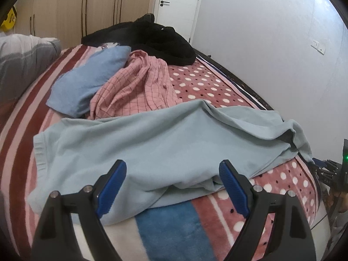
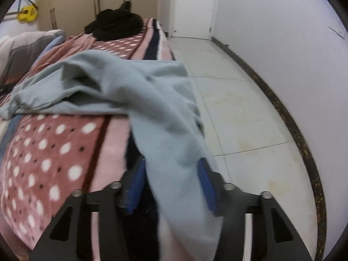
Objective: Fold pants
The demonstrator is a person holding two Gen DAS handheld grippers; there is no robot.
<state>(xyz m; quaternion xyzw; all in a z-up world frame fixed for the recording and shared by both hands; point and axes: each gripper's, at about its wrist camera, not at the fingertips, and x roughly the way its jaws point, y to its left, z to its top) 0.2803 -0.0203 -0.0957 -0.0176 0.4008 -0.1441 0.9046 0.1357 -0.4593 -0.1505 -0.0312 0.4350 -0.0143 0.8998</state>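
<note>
The pale blue pants (image 1: pixel 165 143) lie spread across a bed (image 1: pixel 217 87) covered by a pink dotted and striped blanket, one end trailing over the bed's edge. The left gripper (image 1: pixel 173 174) hovers just above the cloth, its blue-padded jaws wide apart and holding nothing. The right gripper (image 2: pixel 171 174) has its jaws partly apart, with the hanging end of the pants between them; the blurred view leaves the grip uncertain.
</note>
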